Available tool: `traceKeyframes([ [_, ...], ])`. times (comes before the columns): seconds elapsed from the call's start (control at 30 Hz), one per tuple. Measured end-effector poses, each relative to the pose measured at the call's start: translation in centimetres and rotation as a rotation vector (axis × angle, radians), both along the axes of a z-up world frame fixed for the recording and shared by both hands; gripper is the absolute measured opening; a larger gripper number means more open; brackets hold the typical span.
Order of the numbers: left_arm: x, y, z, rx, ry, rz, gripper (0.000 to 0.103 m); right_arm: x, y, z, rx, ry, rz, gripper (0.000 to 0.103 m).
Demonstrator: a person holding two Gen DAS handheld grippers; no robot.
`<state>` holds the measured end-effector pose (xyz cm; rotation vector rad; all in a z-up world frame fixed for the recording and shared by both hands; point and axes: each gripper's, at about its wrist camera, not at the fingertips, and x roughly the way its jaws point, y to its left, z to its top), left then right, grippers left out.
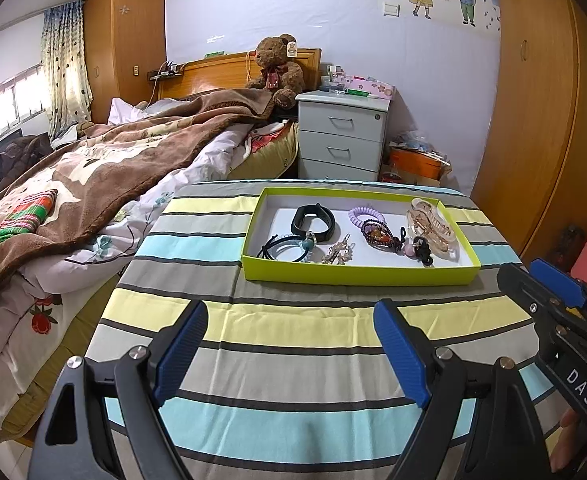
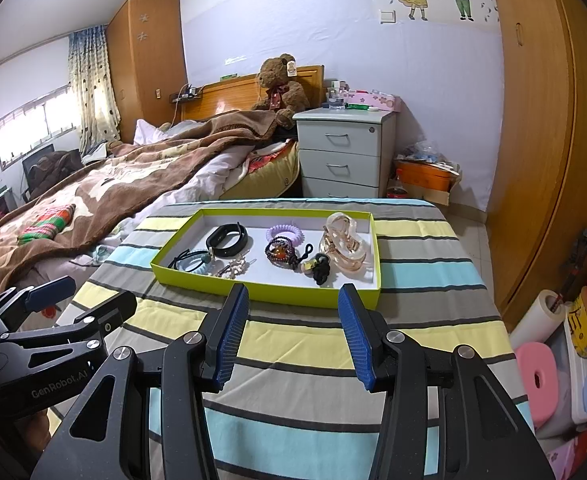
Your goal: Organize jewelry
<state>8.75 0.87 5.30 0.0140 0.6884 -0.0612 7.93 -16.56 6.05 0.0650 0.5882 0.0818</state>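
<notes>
A shallow lime-green cardboard tray with a white floor (image 1: 357, 274) sits toward the far end of the striped-cloth bench (image 1: 293, 332), holding a black wristband (image 1: 313, 222), a purple coil hair tie (image 1: 366, 216), a dark beaded bracelet (image 1: 377, 234) and a translucent peach claw clip (image 1: 431, 222) (all lying loose, some touching). The left tool (image 1: 289, 354) and right tool (image 2: 293, 332) hover near the tray's front wall. Both are released, blue pads apart, gripping nothing.

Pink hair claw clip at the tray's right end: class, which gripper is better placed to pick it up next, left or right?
Probably the right gripper. It is open, just short of the green tray, with the pink hair claw clip nearly straight ahead. The left gripper, also open, sits farther back, toward the tray's left.
</notes>
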Motion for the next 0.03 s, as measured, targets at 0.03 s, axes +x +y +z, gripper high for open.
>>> traceKeyframes([
  [0.03,0.01,-0.04,0.01,0.002,0.001,0.000,0.086,0.00,0.01,-0.01,0.000,0.001,-0.001,0.048],
])
